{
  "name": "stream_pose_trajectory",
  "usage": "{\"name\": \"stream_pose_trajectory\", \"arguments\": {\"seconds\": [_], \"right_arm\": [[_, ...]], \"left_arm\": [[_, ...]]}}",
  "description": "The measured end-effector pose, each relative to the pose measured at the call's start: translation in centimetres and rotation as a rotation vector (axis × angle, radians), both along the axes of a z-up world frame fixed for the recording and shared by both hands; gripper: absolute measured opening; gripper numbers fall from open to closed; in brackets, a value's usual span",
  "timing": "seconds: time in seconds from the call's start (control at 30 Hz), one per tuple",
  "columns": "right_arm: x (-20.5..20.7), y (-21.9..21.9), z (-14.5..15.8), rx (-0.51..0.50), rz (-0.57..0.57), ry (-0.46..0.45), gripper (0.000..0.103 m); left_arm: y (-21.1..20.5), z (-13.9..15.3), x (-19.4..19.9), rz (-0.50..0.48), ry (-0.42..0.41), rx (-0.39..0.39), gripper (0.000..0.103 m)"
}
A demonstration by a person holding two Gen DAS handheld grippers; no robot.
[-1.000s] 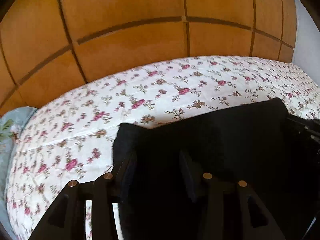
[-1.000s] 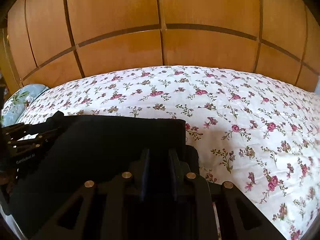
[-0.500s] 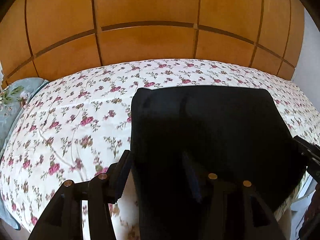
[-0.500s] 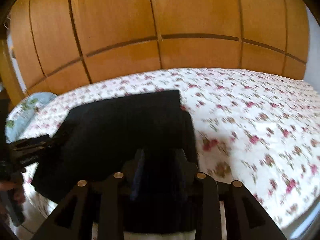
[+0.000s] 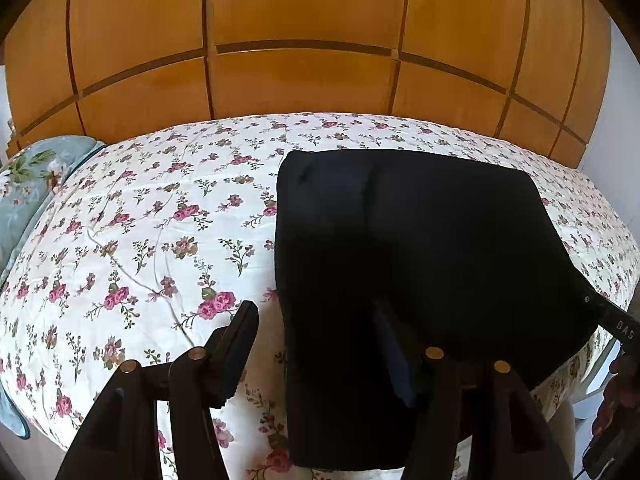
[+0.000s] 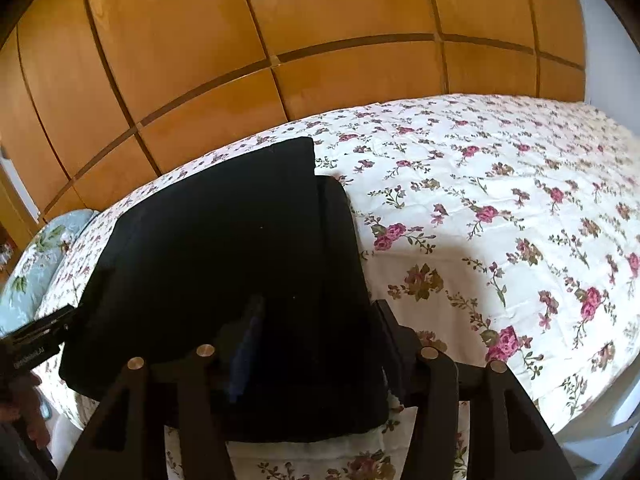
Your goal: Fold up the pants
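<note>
Left wrist | left gripper [image 5: 316, 344], right gripper [image 6: 316, 340] jaws opening astride pants [image 5: 420, 248] near edge | bedspread [image 5: 160, 220] bare alongside

My bed [image 5: 160, 240] fills the middle of both views, spread with a white rose-print cover. Folded black pants [image 5: 420, 248] lie flat at its near edge; a pale blue floral pillow [image 5: 28, 184] sits far left.

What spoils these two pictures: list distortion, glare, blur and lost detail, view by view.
Left wrist view: fisheye bends the wooden panels into arcs; the black pants lose their folds to darkness; otherwise sharp. Right wrist view: same bending, glare patch on the panels at top, slightly soft bedspread.
</note>
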State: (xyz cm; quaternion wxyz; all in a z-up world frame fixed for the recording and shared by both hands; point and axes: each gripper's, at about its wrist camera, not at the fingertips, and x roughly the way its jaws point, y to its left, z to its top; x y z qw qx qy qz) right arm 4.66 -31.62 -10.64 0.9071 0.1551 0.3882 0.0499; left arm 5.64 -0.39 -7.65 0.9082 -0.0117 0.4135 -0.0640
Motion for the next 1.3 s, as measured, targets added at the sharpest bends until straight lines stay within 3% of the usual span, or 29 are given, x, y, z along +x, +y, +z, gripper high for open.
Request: {"name": "stream_pose_trajectory", "arguments": {"seconds": [0.2,0.33,0.6,0.77,0.97,1.03,1.2,1.3], "right_arm": [[-0.3,-1.1,-0.1,0.081,-0.029,0.067,0.065],[-0.5,-1.3,0.0,0.110,-0.018,0.086,0.069],[-0.5,-2.5,-0.9,0.221,0.006,0.146,0.079],[-0.9,-2.8,-1.2,0.293,0.036,0.164,0.079],[-1.9,-3.7,-0.9,0.309,0.062,0.124,0.080],[-1.5,-3.9,-0.8,0.317,0.055,0.106,0.086],[0.9,-4.1,-1.4,0.358,0.060,0.132,0.087],[2.1,-3.9,-1.8,0.387,0.076,0.161,0.087]], "left_arm": [[0.0,0.2,-0.8,-0.008,-0.017,0.014,0.062],[0.8,0.1,-1.3,-0.017,-0.007,-0.041,0.069],[4.1,-1.8,-1.1,-0.079,0.150,-0.346,0.074],[5.3,-2.7,-1.9,-0.131,0.200,-0.486,0.074],[5.8,-2.3,-3.3,-0.204,0.162,-0.525,0.074],[5.9,-1.8,-2.7,-0.199,0.154,-0.546,0.074],[6.2,-1.8,0.3,-0.166,0.209,-0.596,0.074],[5.7,-2.0,1.6,-0.163,0.235,-0.587,0.074]]}}
